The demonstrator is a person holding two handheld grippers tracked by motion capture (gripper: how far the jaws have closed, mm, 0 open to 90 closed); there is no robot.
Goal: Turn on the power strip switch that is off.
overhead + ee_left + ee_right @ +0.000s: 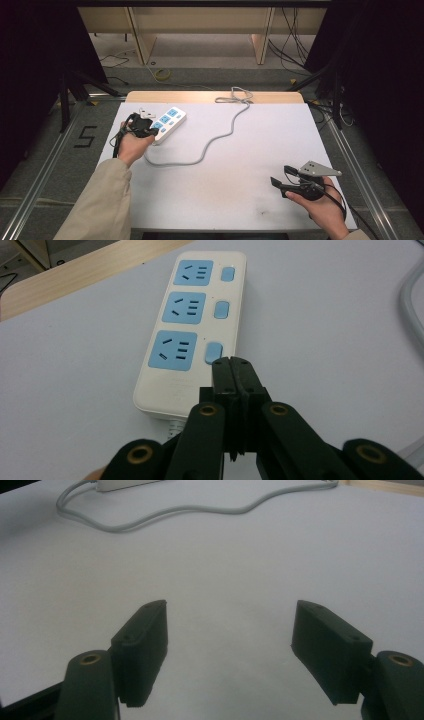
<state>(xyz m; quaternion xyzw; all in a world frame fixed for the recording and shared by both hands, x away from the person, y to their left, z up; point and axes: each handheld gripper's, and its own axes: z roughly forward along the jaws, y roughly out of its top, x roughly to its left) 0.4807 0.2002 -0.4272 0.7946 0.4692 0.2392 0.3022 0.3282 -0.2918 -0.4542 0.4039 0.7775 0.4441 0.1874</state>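
A white power strip (pixel 168 124) lies at the far left of the white table (pixel 250 165), set at a slant with its cord end toward the person; it carries three blue socket panels in a row, each with a small blue rocker switch beside it; in the left gripper view the nearest switch (pixel 213 352) sits just past the jaw tips. The strip's grey cord (pixel 210 142) leaves the near end, loops along the table toward the person, then snakes away across the middle to the far edge, where it bunches in a loose tangle on the bare wooden strip of the tabletop; in the right gripper view the same cord (pixel 200 512) curves across the top of the frame.

The left gripper (pixel 146 131), held in the left hand (pixel 131 147) with a beige sleeve (pixel 102 200) behind it, rests at the near end of the power strip; its jaws are pressed together with nothing between them, and their joined tips (pixel 231 371) hover over the strip's blank near end, right beside the nearest switch; whether they touch the casing I cannot tell.

The right gripper (pixel 278 183) sits well apart at the near right of the table, held in the right hand (pixel 322 207), its grey three-cornered plate (pixel 320 169) on top; its jaws stand wide apart over bare white tabletop, holding nothing.
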